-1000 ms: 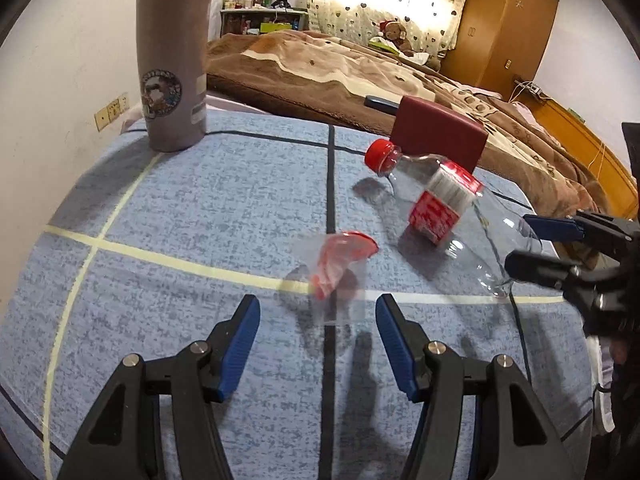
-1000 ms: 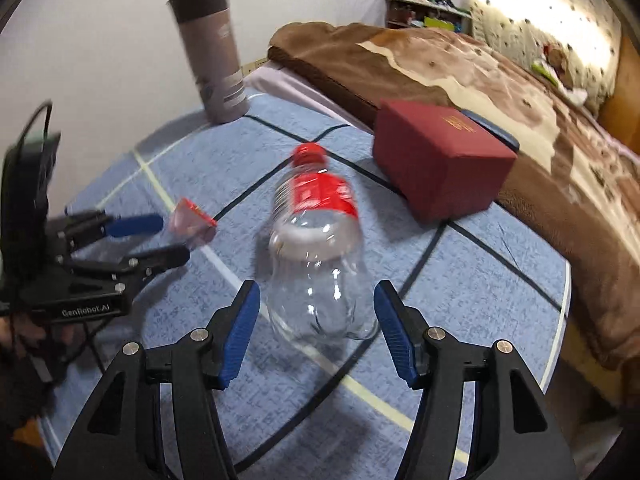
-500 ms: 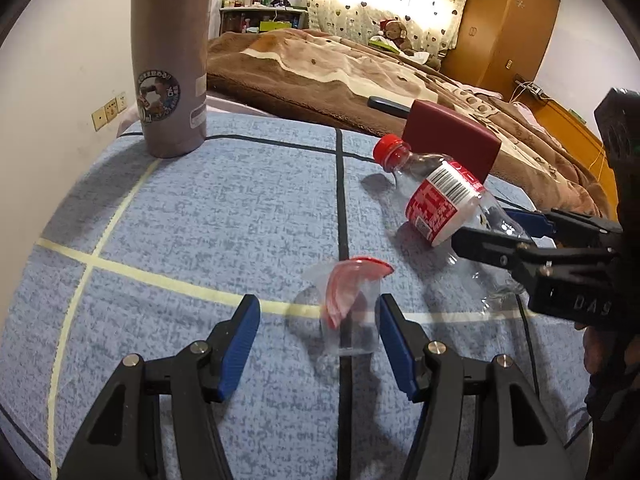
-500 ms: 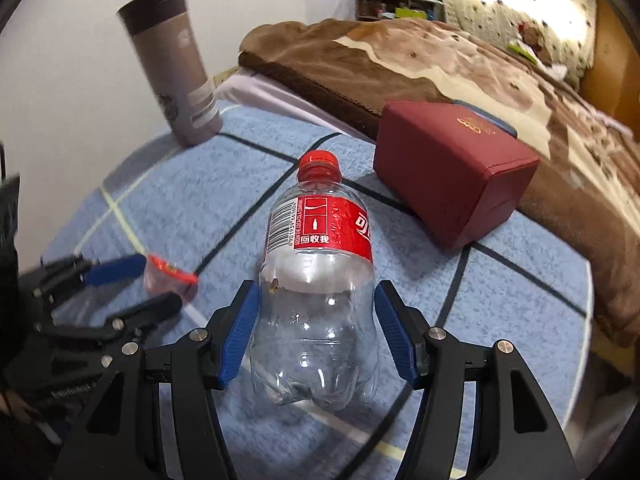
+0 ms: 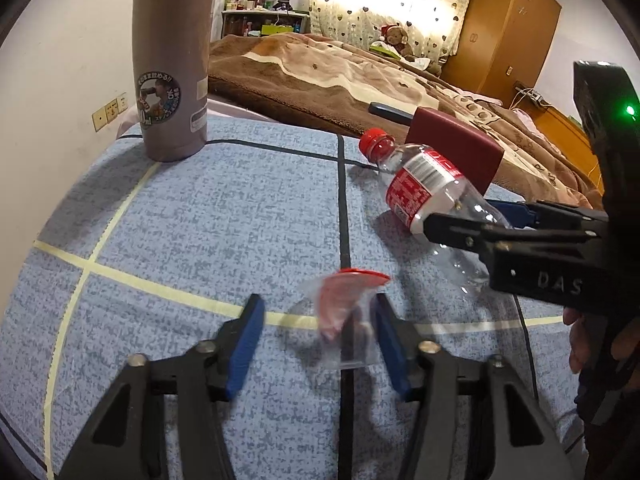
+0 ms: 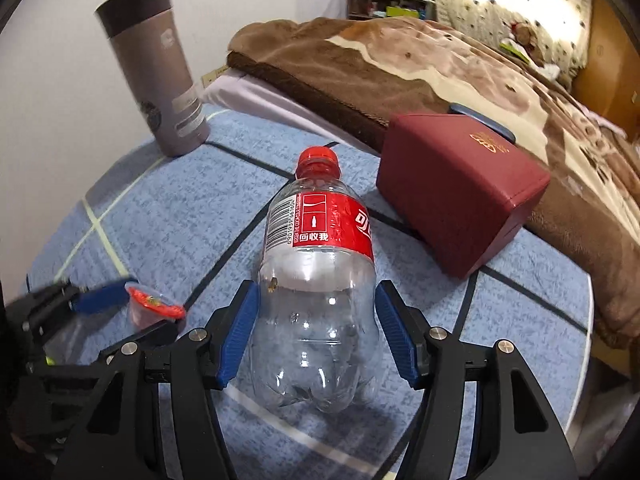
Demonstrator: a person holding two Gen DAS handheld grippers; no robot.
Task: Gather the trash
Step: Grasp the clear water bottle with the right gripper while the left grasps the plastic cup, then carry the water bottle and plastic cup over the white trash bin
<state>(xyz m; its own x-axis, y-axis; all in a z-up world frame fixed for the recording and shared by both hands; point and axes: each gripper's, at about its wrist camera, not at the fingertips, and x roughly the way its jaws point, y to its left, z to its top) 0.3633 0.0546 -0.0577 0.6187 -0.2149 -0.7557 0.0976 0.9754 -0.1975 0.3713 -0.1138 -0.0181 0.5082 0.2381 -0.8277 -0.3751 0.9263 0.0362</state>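
Note:
An empty clear plastic bottle [image 6: 318, 280] with a red cap and red label lies on the blue cloth; it also shows in the left wrist view [image 5: 430, 192]. My right gripper [image 6: 318, 336] is open with its jaws on either side of the bottle's lower body, pads close to it. A small clear plastic cup with a red foil lid [image 5: 346, 312] lies between the open jaws of my left gripper [image 5: 316, 340], nearer the right pad. The cup also shows in the right wrist view [image 6: 154, 308].
A tall grey tumbler [image 5: 172, 60] stands at the far left of the blue cloth [image 5: 200, 208]. A dark red box [image 6: 460, 192] sits at the cloth's far right edge. A bed with a brown blanket [image 5: 340, 76] lies beyond.
Both grippers have moved forward. The bottle now sits between my right jaws, and the cup now sits between my left jaws. Both stay open.

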